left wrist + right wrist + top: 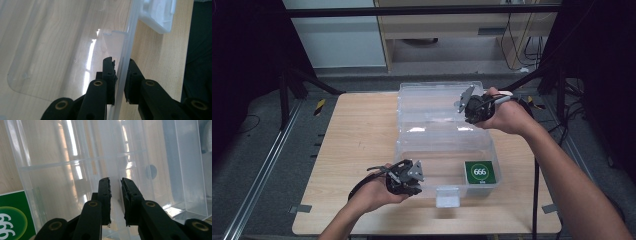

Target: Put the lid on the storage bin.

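- I'm working a clear plastic storage box (pixel 447 150) that is sitting open in the middle of the wooden table (pixel 357 140), its lid (pixel 432 102) swung back on the far side
- My left gripper (pixel 411 181) is pinching the near wall of the box at its left front corner; in the left gripper view the jaws are sitting either side of that thin clear wall (pixel 123 75), closed right down on it, with only the plastic between the pads
- My right gripper (pixel 472 106) is reaching in from the far right and clamping the edge of the lid; in the right gripper view the jaws are narrowed onto a clear rim (pixel 115 195) running up between them
- The white latch (pixel 447 196) at the front is hanging loose and unfastened, just to the right of my left gripper
- Inside, a green card with white numerals (pixel 480 172) is lying flat in the near right corner of the box
- Reading the progress: the box is open and both grips are in place, one steadying the base, one on the lid
- I'm judging what's left as swinging the lid over onto the base and pressing the latch home, though nothing is closed yet
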Motion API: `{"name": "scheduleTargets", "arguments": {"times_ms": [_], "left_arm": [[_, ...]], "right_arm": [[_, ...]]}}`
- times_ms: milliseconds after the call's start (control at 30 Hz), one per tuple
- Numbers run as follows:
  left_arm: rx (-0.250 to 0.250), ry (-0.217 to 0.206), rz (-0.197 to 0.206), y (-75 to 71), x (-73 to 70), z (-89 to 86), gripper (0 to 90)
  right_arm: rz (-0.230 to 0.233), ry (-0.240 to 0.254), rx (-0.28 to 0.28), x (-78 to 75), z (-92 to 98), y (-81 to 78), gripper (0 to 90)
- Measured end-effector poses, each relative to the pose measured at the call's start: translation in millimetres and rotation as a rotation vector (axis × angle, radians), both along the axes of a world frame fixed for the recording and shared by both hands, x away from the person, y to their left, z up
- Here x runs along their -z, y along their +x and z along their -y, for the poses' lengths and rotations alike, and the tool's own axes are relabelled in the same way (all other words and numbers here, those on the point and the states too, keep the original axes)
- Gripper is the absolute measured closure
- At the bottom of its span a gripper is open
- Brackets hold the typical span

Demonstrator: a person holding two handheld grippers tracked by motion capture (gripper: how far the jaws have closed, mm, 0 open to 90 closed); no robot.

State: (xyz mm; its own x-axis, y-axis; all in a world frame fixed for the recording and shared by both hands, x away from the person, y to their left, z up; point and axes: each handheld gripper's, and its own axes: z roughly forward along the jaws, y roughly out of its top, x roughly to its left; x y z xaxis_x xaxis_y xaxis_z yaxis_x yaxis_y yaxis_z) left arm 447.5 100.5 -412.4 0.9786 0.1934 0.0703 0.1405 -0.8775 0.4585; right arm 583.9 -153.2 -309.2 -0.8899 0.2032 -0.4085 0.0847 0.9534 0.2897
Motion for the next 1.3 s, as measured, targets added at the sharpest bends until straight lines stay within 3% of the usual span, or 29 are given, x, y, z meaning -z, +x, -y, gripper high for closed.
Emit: {"name": "scheduleTargets", "arguments": {"times_ms": [300, 733, 1300], "left_arm": [[-0.011, -0.012, 0.017, 1.0, 0.8, 1.7, 80.9], [-0.036, -0.033, 0.018, 0.7, 1.9, 0.2, 80.2], [-0.048, -0.049, 0.013, 0.6, 3.2, -0.3, 79.6]], "right_arm": [[0.007, -0.021, -0.006, -0.7, -2.6, 1.7, 79.4], [-0.033, 0.019, -0.020, -9.2, -2.6, -8.7, 85.4], [0.001, 0.027, -0.059, -16.1, -2.3, -37.2, 87.6]]}}
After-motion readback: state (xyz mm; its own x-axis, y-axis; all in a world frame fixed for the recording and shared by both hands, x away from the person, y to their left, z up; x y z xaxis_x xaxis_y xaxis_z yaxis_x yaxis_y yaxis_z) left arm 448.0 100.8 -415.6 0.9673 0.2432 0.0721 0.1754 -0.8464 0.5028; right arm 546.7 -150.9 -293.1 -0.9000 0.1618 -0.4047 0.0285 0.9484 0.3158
